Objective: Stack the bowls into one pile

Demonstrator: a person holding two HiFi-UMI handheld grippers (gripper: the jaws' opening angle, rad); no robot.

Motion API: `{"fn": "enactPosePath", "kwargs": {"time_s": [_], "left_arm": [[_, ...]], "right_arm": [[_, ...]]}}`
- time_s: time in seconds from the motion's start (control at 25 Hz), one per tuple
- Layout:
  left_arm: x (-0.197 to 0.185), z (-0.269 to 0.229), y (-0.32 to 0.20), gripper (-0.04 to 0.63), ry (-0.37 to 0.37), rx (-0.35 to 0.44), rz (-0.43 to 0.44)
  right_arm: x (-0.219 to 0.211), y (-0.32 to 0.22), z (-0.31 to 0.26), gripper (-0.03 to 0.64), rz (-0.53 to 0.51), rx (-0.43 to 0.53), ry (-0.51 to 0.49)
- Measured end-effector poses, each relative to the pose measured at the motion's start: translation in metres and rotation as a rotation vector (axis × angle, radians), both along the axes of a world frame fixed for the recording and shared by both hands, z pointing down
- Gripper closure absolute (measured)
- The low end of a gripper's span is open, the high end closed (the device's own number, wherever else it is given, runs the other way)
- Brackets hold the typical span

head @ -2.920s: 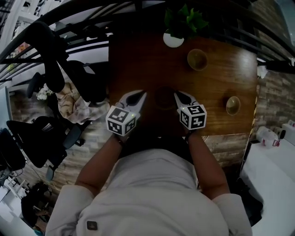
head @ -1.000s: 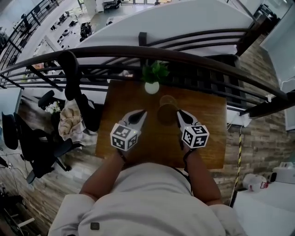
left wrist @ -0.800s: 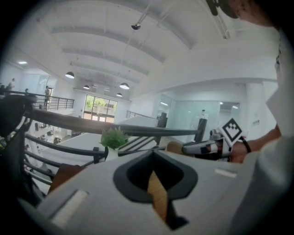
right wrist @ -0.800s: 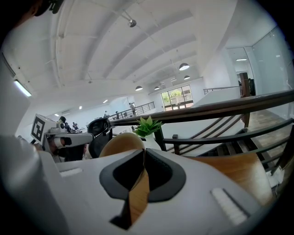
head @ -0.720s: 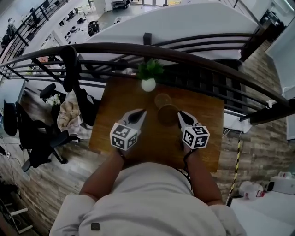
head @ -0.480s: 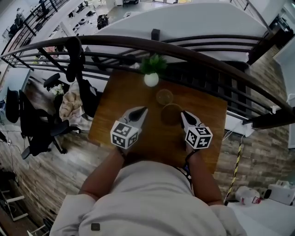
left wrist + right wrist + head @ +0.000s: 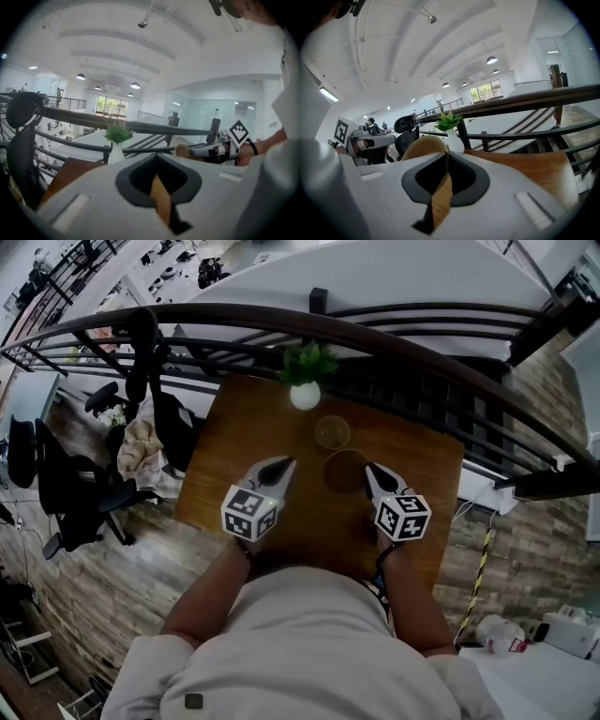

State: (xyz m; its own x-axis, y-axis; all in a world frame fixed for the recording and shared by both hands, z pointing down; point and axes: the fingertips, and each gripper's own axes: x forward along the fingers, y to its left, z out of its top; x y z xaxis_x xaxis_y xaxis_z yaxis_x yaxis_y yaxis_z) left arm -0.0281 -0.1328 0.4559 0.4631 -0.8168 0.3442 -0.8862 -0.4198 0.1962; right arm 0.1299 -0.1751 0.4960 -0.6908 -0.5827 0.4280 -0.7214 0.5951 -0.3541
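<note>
Head view, right gripper [image 7: 369,469] pinching round brown bowl [image 7: 343,471] by rim, left gripper [image 7: 285,463] closed

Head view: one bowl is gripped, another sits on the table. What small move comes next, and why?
Probably carry the dark bowl, gripped by the right gripper, over the paler bowl near the vase: the two are side by side, not yet stacked.

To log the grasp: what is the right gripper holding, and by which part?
The right gripper holds a brown bowl, pinched at its rim.
</note>
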Motion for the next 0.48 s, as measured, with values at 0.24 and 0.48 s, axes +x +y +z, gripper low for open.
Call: {"fn": "enactPosePath", "kwargs": {"time_s": [0.24, 0.48], "left_arm": [[0.0, 0.012, -0.02, 0.591, 0.003, -0.025, 0.023], [-0.01, 0.025, -0.043, 0.591, 0.005, -0.05, 0.035]], "right_arm": [[-0.002, -0.018, 0.009, 0.595, 0.006, -0.018, 0.007], [-0.012, -0.041, 0.021, 0.595, 0.013, -0.039, 0.016]]}}
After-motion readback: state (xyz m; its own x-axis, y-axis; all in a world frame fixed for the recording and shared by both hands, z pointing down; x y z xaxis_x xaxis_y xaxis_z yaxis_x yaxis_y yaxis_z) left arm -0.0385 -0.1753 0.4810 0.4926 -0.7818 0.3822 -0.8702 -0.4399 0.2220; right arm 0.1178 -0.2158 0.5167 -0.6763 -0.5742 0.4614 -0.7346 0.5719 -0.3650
